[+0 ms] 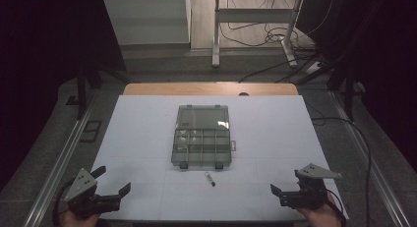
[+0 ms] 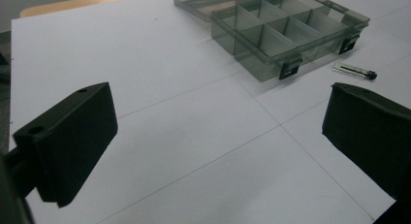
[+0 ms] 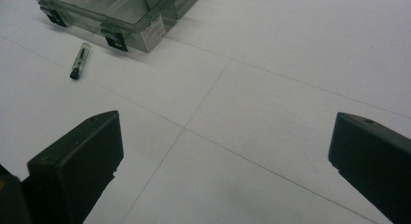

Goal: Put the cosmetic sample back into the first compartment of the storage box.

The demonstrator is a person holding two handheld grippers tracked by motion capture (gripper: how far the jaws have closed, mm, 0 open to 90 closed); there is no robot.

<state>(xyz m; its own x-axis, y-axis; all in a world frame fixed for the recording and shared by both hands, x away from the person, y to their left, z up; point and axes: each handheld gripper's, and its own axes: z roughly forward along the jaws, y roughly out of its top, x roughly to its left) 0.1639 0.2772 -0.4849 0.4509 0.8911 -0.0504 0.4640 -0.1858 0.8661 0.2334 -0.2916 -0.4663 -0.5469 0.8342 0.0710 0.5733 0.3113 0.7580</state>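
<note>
An open, clear compartment box (image 1: pixel 201 146) is seen at the centre of the white surface (image 1: pixel 137 133). A small marker (image 1: pixel 210 179) lies just at its 6 o'clock. The left tool (image 1: pixel 110 185) and right tool (image 1: pixel 284 184) are held released, jaws spread wide, grasping nothing.

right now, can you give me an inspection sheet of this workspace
surface: white sheet with faint grid lines over a wooden table
job's things: clear divider box, lid open and laid flat behind it; small vial with a dark cap lying just in front of it
clutter: nothing seen
grippers: left gripper and right gripper both open, empty, at the near corners
cables: one trails from each gripper; more on the floor behind
surroundings: dark room, metal rails at both sides, table legs behind
</note>
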